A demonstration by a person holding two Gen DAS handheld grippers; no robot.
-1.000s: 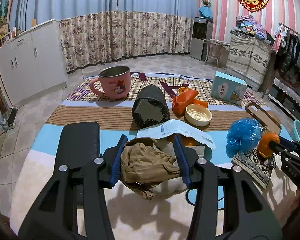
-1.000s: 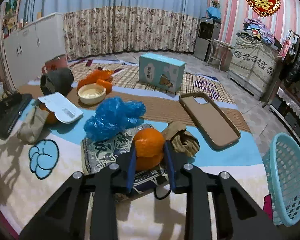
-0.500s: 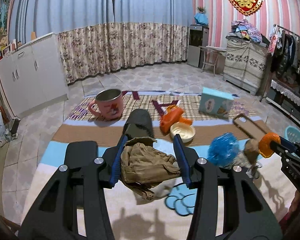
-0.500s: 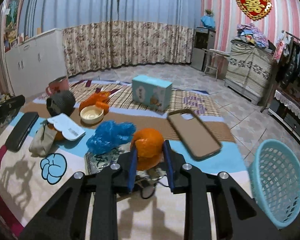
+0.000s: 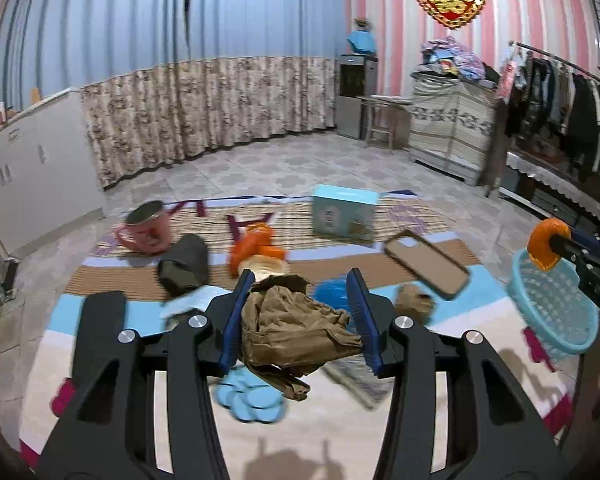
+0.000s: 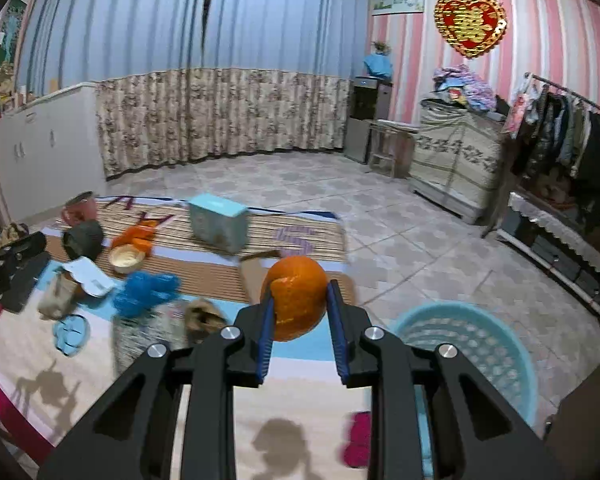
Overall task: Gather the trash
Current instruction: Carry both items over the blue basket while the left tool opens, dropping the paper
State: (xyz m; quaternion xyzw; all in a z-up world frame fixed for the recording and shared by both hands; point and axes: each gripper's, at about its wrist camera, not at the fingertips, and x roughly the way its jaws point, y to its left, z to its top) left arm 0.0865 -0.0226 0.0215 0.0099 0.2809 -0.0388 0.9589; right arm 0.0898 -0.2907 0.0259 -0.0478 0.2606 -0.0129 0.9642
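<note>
My left gripper [image 5: 300, 300] is shut on a crumpled brown paper wad [image 5: 292, 328], held up above the mat. My right gripper [image 6: 298, 300] is shut on an orange peel [image 6: 296, 296], also lifted; in the left wrist view the orange peel [image 5: 544, 244] hangs over the light blue basket [image 5: 556, 312]. That basket [image 6: 472, 352] sits on the floor at the mat's right edge. On the mat lie a blue plastic bag [image 6: 144, 292], a second brown paper wad [image 6: 204, 318], a white paper slip [image 6: 88, 276] and orange scraps [image 6: 138, 236].
A pink mug [image 5: 148, 228], a dark rolled cloth [image 5: 184, 264], a cream bowl [image 6: 126, 258], a teal box [image 5: 344, 216], a brown phone case [image 5: 426, 264] and a black case [image 5: 100, 328] lie on the patterned mat [image 5: 100, 364]. Tiled floor surrounds it.
Both grippers have risen and drawn back from the mat, each keeping its load. The right one swung toward the basket, which now shows in the left wrist view too.
</note>
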